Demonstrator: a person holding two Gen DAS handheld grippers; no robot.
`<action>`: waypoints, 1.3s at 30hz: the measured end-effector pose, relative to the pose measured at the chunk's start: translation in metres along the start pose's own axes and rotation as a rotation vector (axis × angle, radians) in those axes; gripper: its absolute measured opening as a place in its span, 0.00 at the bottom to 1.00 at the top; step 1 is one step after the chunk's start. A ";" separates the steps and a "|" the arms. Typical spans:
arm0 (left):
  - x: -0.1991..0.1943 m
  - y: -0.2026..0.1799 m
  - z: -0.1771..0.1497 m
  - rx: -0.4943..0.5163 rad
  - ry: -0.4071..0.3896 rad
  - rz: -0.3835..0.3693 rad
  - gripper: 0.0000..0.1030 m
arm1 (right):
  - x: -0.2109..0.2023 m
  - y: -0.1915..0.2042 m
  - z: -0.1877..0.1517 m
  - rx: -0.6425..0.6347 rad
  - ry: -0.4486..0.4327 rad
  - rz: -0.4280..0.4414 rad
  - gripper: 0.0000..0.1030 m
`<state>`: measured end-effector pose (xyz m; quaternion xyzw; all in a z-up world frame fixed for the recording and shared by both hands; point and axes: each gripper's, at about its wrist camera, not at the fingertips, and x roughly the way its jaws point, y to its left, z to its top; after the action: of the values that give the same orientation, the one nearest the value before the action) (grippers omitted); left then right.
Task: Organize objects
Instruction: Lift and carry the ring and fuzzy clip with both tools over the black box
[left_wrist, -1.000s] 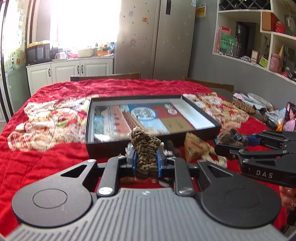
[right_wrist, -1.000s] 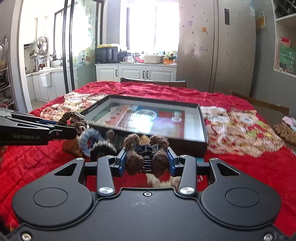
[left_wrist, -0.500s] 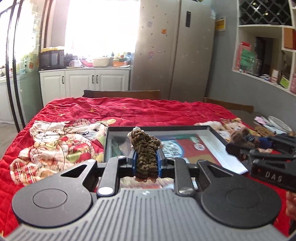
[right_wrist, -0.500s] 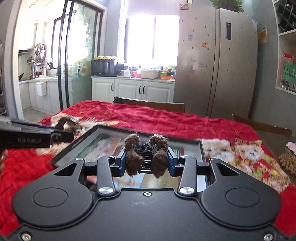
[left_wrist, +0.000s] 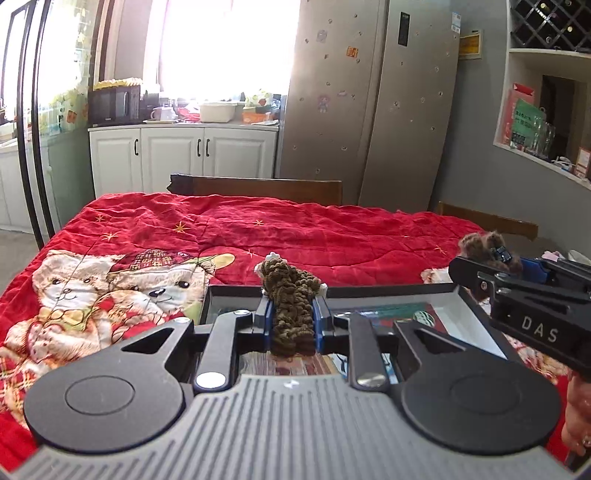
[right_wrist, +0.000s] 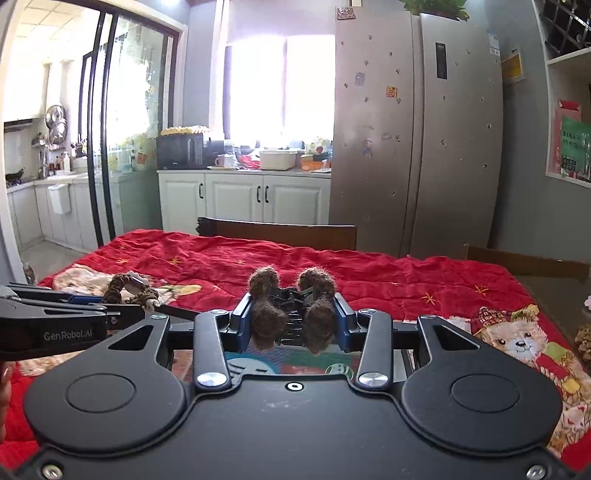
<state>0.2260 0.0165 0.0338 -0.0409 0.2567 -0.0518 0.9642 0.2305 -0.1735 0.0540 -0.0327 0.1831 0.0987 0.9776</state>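
Knitted piece: an olive-brown crocheted item sits upright between the pads of the left claw, carried above the near left part of the tray.
Fuzzy clip: a dark hair clip with four brown pompoms is clamped in the right claw, also in the air over the tray.
Claws: both are clenched on their loads, neither released; the right claw shows at the right edge of the left view, level with the left one and just beside it.
Tray: a shallow black-rimmed tray with a printed picture on its floor lies on the counter under a red quilted cloth.
Step in hand: judged as carrying both items over the tray for setting down.
Doing it well: lower each piece until it nearly rests on the tray floor before letting go, so the soft knit does not flop over the rim.
Spacing: keep the two claws apart so the pieces land in separate spots.
Risk: pompom fibres may cling to the pads; open fully, then lift straight up.
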 end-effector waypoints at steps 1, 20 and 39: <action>0.004 0.000 0.001 0.001 0.001 0.003 0.24 | 0.006 0.001 0.000 -0.001 0.003 -0.004 0.39; 0.059 0.003 -0.014 0.040 0.089 0.012 0.24 | 0.073 -0.011 -0.034 0.019 0.114 0.036 0.39; 0.071 0.001 -0.018 0.061 0.152 0.001 0.25 | 0.091 -0.006 -0.041 0.012 0.228 0.060 0.40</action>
<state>0.2786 0.0076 -0.0173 -0.0075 0.3276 -0.0622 0.9427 0.3006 -0.1674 -0.0175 -0.0324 0.2943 0.1228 0.9472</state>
